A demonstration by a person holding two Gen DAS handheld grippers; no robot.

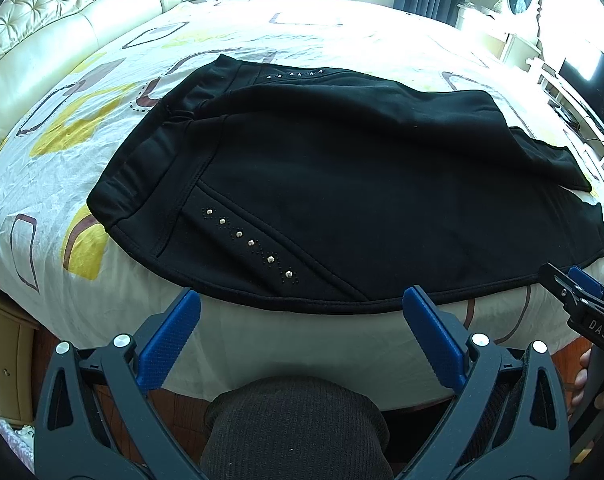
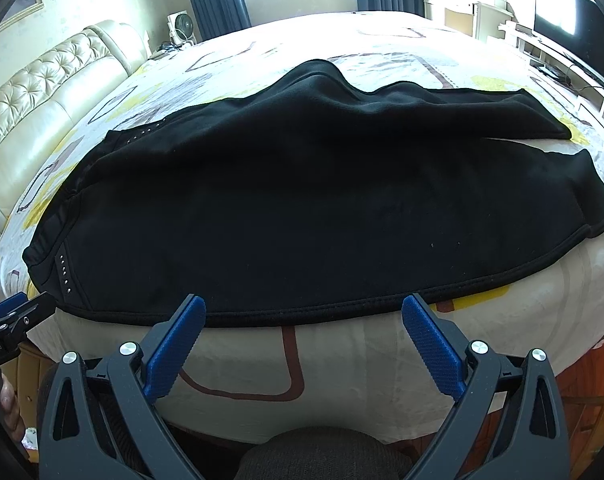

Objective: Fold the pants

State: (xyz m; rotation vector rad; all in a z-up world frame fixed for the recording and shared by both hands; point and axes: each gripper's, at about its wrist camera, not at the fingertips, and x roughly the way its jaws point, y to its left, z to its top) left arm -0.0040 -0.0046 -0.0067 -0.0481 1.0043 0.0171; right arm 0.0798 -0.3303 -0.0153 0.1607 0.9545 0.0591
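Black pants (image 1: 342, 184) with rows of studs lie spread across the bed, waistband to the left and legs to the right, near edge along the bed's front edge. They also show in the right wrist view (image 2: 302, 208). My left gripper (image 1: 302, 300) is open and empty, just in front of the pants' near hem by the studded pocket. My right gripper (image 2: 302, 308) is open and empty, just in front of the near hem further right. The right gripper shows at the right edge of the left wrist view (image 1: 574, 284), and the left gripper at the left edge of the right wrist view (image 2: 13, 312).
The bed (image 1: 101, 128) has a white sheet with yellow and brown shapes and a cream tufted headboard (image 1: 61, 20) on the left. A nightstand (image 1: 5, 352) stands at lower left. A white dresser with mirror (image 1: 518, 4) and a TV (image 2: 574, 28) are at the right.
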